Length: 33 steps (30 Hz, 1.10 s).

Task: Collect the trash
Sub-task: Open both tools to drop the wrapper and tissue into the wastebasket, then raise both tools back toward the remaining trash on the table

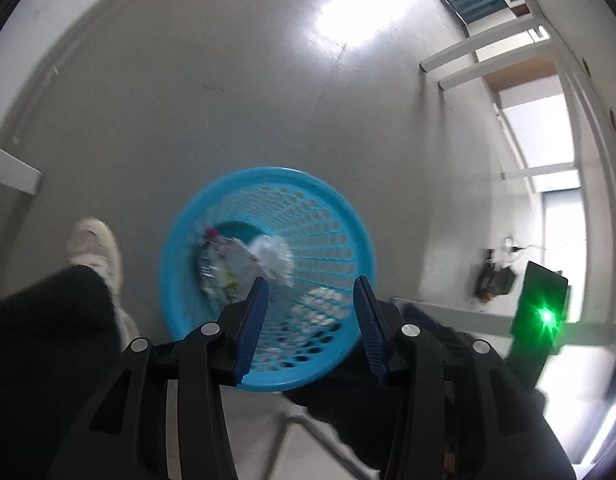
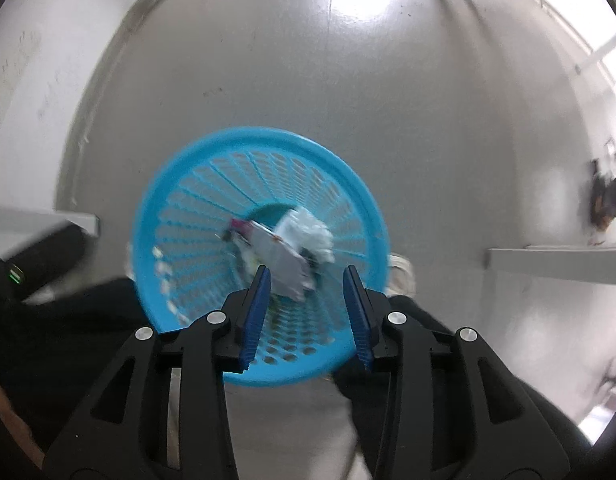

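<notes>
A blue perforated waste basket [image 1: 327,216] stands on the grey floor, seen from above in both views [image 2: 212,184]. Crumpled white paper and plastic wrappers [image 1: 264,256] lie in its bottom, also in the right wrist view [image 2: 296,244]. My left gripper [image 1: 311,284] hangs open and empty over the basket's near side. My right gripper [image 2: 306,274] is also open and empty above the basket's mouth. Both views are blurred by motion.
The person's dark trouser leg [image 1: 48,320] and white shoe [image 1: 96,248] are left of the basket. White table legs and frames [image 1: 479,56] stand at the right, a table edge [image 2: 555,260] too. A dark device with a green light [image 1: 543,312] is at right.
</notes>
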Available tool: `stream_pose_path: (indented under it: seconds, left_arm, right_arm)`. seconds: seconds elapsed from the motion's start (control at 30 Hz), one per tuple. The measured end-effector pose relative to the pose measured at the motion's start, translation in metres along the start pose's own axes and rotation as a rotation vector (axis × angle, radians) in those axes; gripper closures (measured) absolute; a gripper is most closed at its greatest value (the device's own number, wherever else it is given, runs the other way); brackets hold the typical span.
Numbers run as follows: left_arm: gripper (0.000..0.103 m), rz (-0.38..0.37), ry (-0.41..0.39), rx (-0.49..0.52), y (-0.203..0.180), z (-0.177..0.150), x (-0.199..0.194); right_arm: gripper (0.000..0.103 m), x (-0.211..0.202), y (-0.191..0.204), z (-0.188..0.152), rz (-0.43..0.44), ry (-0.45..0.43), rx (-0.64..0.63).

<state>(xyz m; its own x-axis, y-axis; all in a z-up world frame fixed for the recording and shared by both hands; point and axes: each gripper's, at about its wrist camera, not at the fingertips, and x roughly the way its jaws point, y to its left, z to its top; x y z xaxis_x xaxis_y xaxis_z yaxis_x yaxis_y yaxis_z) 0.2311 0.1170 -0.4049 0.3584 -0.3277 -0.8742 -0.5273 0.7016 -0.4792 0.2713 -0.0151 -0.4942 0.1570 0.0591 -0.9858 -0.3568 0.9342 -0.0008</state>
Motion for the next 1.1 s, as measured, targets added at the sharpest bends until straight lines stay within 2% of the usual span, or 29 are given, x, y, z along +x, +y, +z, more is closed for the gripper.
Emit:
stream_pose_path:
  seconds: [0.1,0.17,0.23,0.47,0.63,0.73,0.83,0.93,1.1]
  left_arm:
    - [0.060,0.083,-0.004,0.020,0.007,-0.021,-0.020]
    - [0.059,0.099,-0.022,0.057,0.005,-0.029,-0.034]
    - [0.056,0.110,-0.060,0.124,-0.001,-0.040,-0.052]
    - [0.056,0.215,-0.179,0.314,-0.023,-0.074,-0.091]
    - [0.050,0.183,-0.206,0.353,-0.021,-0.100,-0.120]
    - [0.044,0.192,-0.249,0.406,-0.025,-0.114,-0.136]
    - [0.044,0.192,-0.277,0.428,-0.030,-0.125,-0.147]
    - [0.044,0.150,-0.276,0.438,-0.039,-0.137,-0.158]
    - [0.040,0.161,-0.323,0.494,-0.061,-0.157,-0.183]
  right_arm:
    - [0.058,-0.012,-0.006,-0.016,0.030,0.023,0.004]
    - [0.058,-0.025,-0.011,-0.026,0.067,0.018,0.012]
    - [0.055,-0.040,-0.014,-0.036,0.065,-0.013,0.009]
    - [0.043,-0.109,-0.004,-0.089,0.015,-0.183,-0.069]
    - [0.042,-0.139,-0.001,-0.122,0.004,-0.229,-0.113]
    - [0.037,-0.153,0.005,-0.131,-0.039,-0.254,-0.155]
    - [0.035,-0.164,0.010,-0.141,-0.051,-0.298,-0.174]
    - [0.035,-0.176,0.006,-0.151,-0.026,-0.326,-0.166]
    - [0.034,-0.211,-0.014,-0.171,0.064,-0.398,-0.110]
